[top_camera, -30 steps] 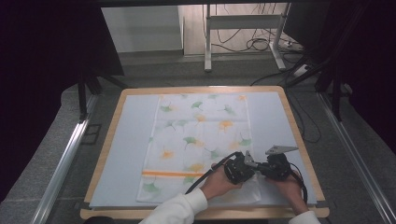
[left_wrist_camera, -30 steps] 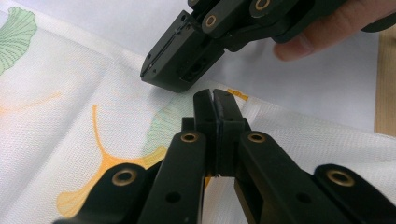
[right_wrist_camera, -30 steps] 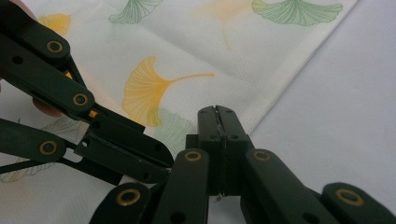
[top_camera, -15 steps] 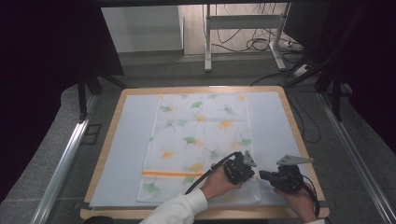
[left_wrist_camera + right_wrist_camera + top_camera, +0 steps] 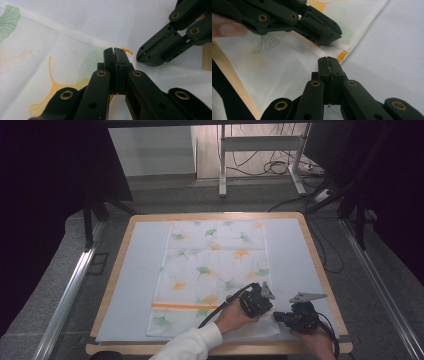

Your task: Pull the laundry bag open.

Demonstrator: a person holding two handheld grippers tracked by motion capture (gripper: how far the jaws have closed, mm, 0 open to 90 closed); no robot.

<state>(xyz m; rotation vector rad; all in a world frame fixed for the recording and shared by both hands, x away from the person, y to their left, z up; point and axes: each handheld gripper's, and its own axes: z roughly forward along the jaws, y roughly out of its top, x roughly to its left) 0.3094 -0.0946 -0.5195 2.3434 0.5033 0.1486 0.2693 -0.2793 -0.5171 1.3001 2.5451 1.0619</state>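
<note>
Wooden-rimmed table (image 5: 320, 265), leaf-print cloth (image 5: 210, 270) spread flat — my left gripper (image 5: 262, 304) and right gripper (image 5: 280, 316) both closed, holding nothing, at cloth's corner.

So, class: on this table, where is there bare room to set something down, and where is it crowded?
Bare pale-blue mat runs between the white leaf-printed cloth and the wooden table rim on the left, with another strip right of the cloth. It is crowded at the cloth's near right corner, where the left gripper and right gripper sit.

thin cloth on a matt mat, wood showing around it

the leaf-print cloth (image 5: 215, 270) is looking finely woven and slightly sheer; the table mat (image 5: 135, 270) is looking smooth and matt, the table rim (image 5: 320, 265) pale wood, both gripper bodies matt black plastic with brass-coloured rivets.
</note>
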